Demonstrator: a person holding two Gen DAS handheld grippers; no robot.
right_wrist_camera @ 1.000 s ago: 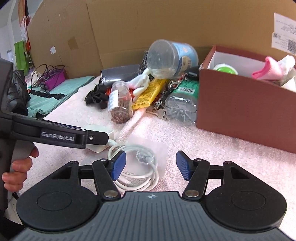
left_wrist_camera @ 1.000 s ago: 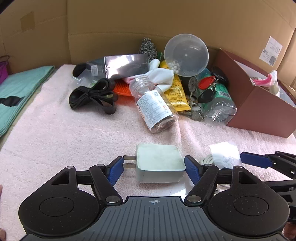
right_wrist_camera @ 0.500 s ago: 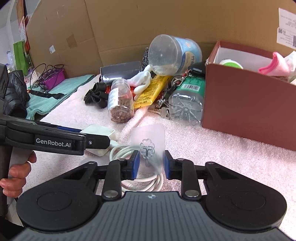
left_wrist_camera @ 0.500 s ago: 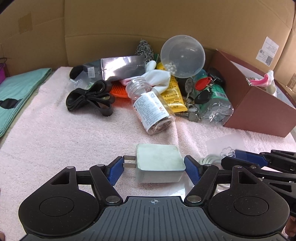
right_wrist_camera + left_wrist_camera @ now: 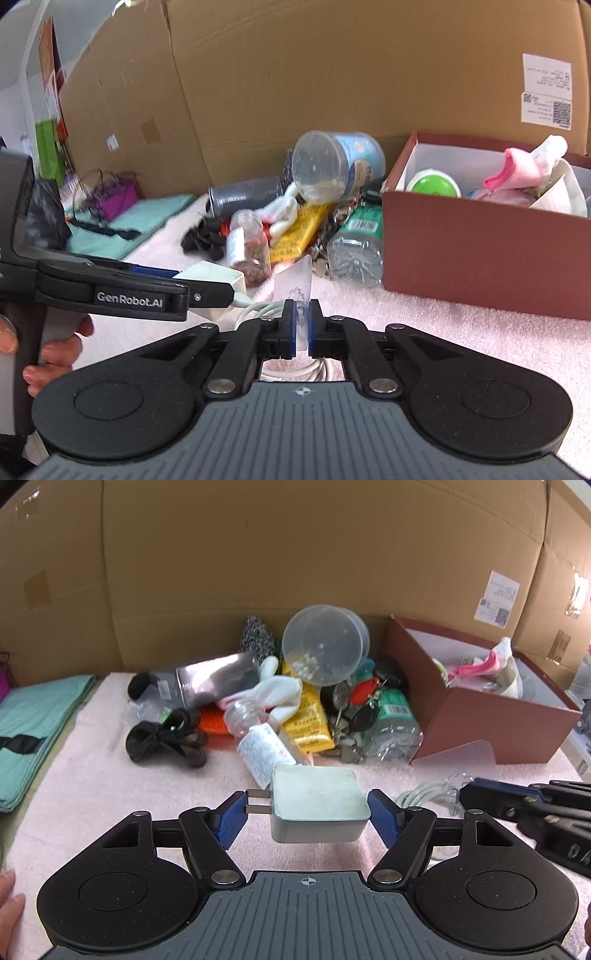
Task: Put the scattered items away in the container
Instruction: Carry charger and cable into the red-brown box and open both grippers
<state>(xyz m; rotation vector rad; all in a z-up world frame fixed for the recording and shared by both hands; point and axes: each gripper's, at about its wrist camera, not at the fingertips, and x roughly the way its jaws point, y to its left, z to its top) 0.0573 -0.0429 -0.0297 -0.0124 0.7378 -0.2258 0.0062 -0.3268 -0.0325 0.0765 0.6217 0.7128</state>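
My left gripper (image 5: pixel 306 814) is shut on a white charger block (image 5: pixel 317 801), its prongs against the left pad, lifted off the pink towel (image 5: pixel 92 782). Its white cable (image 5: pixel 421 794) trails right. My right gripper (image 5: pixel 301 323) is shut on a clear adhesive hook sheet (image 5: pixel 297 284) and holds it upright above the cable (image 5: pixel 258 308); the sheet also shows in the left wrist view (image 5: pixel 461 755). The brown box (image 5: pixel 480 254) stands to the right, holding a green lid (image 5: pixel 434 184), a pink sock (image 5: pixel 517 171) and other things.
A pile lies behind on the towel: a pill bottle (image 5: pixel 258 746), yellow tube (image 5: pixel 312 723), clear tub (image 5: pixel 325 644), black strap (image 5: pixel 162 738), silver pouch (image 5: pixel 214 679), keys (image 5: pixel 354 709), green-labelled bottle (image 5: pixel 395 720). Cardboard walls stand behind. A teal cloth (image 5: pixel 33 723) lies left.
My right gripper closed on the clear hook sheet and raised it. My left gripper lifted the charger block off the towel, and both moved toward the pile and box.
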